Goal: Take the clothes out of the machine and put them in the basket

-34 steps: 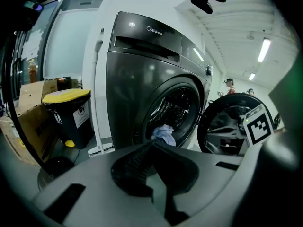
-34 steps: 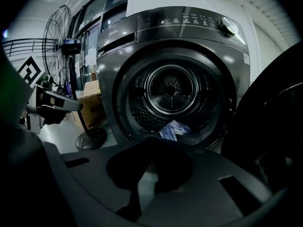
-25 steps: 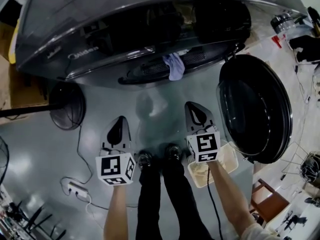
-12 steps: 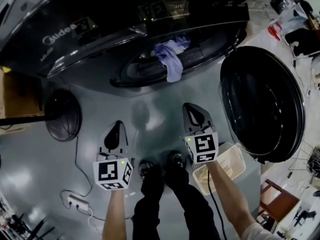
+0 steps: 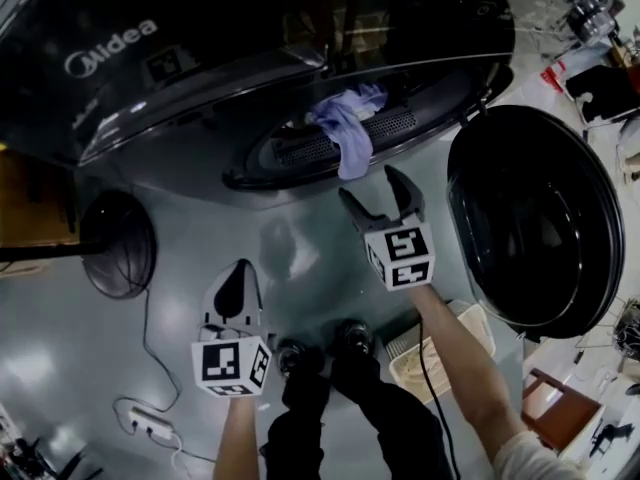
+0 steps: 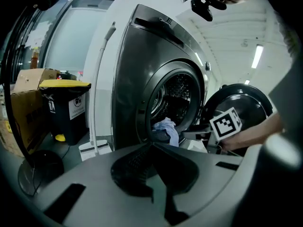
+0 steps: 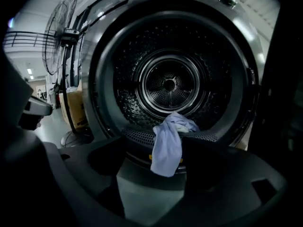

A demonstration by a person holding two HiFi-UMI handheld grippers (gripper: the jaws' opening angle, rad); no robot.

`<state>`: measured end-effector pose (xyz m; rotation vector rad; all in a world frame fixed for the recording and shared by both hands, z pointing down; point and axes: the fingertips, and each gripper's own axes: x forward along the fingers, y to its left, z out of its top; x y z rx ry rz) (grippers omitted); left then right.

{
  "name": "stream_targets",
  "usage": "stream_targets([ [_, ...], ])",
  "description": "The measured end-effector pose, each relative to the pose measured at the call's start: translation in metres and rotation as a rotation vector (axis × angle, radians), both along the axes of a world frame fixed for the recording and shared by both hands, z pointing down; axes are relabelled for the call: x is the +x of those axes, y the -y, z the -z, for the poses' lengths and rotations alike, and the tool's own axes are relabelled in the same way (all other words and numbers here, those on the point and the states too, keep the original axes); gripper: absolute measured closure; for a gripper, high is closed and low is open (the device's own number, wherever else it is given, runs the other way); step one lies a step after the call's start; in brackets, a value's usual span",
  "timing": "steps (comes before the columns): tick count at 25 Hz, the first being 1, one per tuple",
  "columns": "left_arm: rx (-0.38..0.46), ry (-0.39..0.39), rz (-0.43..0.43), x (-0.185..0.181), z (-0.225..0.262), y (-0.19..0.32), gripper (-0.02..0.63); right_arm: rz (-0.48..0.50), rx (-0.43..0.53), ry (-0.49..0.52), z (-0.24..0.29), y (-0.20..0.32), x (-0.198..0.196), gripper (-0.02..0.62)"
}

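Note:
A pale blue cloth [image 5: 347, 126] hangs over the lower rim of the washing machine's open drum [image 7: 169, 84]; it also shows as the cloth [image 7: 168, 143] and the cloth [image 6: 166, 127]. My right gripper [image 5: 372, 186] is in front of the opening, just short of the cloth. Its jaws are opening, and nothing is between them [image 7: 158, 174]. My left gripper [image 5: 239, 268] stays further back over the floor, shut and empty [image 6: 151, 146]. The cream basket [image 5: 445, 353] stands on the floor under my right forearm.
The machine's round door [image 5: 540, 218] hangs open at the right. A floor fan [image 5: 118, 243] and a power strip [image 5: 150, 423] lie to the left. A yellow-lidded bin [image 6: 66, 108] and a cardboard box [image 6: 28, 82] stand beside the machine.
My right gripper has moved forward to the drum opening, and its jaws have gone from shut to spread. The left gripper has kept its place in the view.

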<state>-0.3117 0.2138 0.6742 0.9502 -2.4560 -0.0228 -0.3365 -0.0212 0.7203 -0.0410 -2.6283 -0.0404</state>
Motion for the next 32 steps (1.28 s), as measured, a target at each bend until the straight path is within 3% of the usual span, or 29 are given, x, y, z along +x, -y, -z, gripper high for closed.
stream_targets([
  [4,0.001,0.004,-0.008,-0.004,-0.006,-0.001,0.588,-0.042,0.015,0.025,-0.002,0.029,-0.056,0.170],
  [14,0.013,0.041,0.003,-0.025,-0.023,-0.014,0.589,0.009,0.137,-0.127,-0.039,0.058,-0.136,0.132],
  [18,0.022,0.035,0.021,-0.031,-0.028,-0.020,0.588,-0.046,0.093,-0.199,-0.059,0.064,-0.147,0.133],
  [22,0.032,0.036,0.018,-0.036,-0.029,-0.024,0.589,-0.113,0.026,-0.192,-0.060,0.069,-0.147,0.141],
  [27,0.036,0.026,0.032,-0.042,-0.035,-0.033,0.588,-0.131,0.078,-0.218,-0.058,0.076,-0.147,0.358],
  [32,0.047,0.019,0.036,-0.043,-0.037,-0.032,0.588,-0.084,0.127,-0.253,-0.060,0.074,-0.148,0.453],
])
